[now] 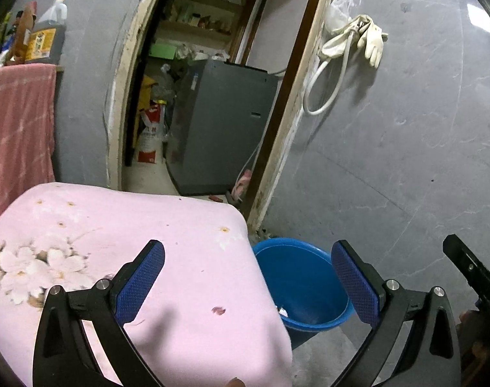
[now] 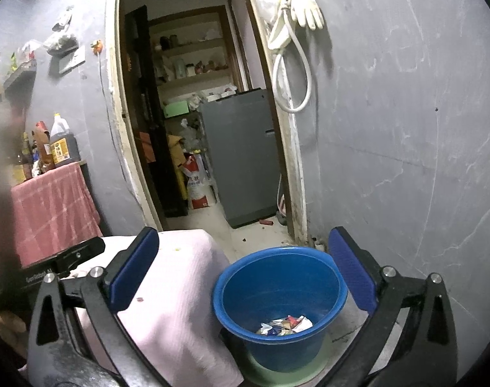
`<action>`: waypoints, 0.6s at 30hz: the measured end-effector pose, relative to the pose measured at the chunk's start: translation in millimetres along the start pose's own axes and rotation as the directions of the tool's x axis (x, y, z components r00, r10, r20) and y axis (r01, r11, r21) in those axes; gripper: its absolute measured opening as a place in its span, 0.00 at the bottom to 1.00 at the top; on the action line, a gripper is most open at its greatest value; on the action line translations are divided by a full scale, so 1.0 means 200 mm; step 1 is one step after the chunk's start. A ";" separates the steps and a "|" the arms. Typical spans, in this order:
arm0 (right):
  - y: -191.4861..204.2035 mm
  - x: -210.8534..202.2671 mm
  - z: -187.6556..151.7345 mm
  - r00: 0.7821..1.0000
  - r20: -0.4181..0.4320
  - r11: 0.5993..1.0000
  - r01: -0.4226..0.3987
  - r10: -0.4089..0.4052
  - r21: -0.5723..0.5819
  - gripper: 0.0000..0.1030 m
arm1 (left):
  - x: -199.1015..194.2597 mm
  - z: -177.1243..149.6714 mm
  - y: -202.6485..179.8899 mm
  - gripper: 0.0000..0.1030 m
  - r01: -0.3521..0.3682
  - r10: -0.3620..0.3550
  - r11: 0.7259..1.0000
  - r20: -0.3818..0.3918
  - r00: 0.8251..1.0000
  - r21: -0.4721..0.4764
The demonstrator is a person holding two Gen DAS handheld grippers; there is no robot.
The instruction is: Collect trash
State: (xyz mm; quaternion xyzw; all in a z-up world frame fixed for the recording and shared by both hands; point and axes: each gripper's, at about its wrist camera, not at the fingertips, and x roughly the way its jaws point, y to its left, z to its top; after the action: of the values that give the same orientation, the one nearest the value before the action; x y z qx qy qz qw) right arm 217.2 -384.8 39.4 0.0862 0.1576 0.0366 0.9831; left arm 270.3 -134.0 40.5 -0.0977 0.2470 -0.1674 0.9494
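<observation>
**Op A:** Trash [image 2: 285, 325] sits crumpled at the bottom of the blue bucket [image 2: 278, 293], about six o'clock in my right wrist view. Start big, though: what fills your side?

**Op B:** I see the grey wall [image 1: 390, 148] from twelve round to four, and the doorway with a grey appliance [image 1: 219, 129] inside at twelve. A pink flowered cloth [image 1: 141, 258] covers a surface from seven to nine. I catch the same bucket at five, just beside that cloth's edge, with a white scrap showing inside.

**Op A:** In mine the bucket stands on a pale green base [image 2: 286, 375]. A red checked cloth [image 2: 51, 206] hangs at nine, with bottles [image 2: 59, 143] above it. Pale gloves [image 2: 304, 8] and a white hose [image 2: 291, 74] hang on the wall at one.

**Op B:** My left gripper [image 1: 248, 277] has its jaws spread wide, nothing between the blue pads.

**Op A:** My right gripper [image 2: 243, 267] likewise: jaws apart and empty, with the bucket seen between them.
</observation>
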 end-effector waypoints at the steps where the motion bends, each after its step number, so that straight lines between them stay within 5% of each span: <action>1: 0.01 -0.01 0.00 1.000 0.002 1.000 -0.002 0.002 0.001 1.00 | -0.03 0.00 0.00 0.98 -0.004 0.004 1.000 0.007 1.000 0.005; 18: 0.22 -0.33 -0.04 0.999 0.032 0.998 -0.010 0.012 -0.064 1.00 | -0.43 -0.10 0.00 0.98 -0.066 0.052 0.993 0.138 0.989 0.102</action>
State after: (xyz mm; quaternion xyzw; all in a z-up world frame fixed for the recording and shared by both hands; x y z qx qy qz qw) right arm 149.1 -347.2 59.2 0.0563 0.1401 0.0456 0.9875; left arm 189.5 -104.3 60.3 -0.0508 0.1757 -0.1451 0.9724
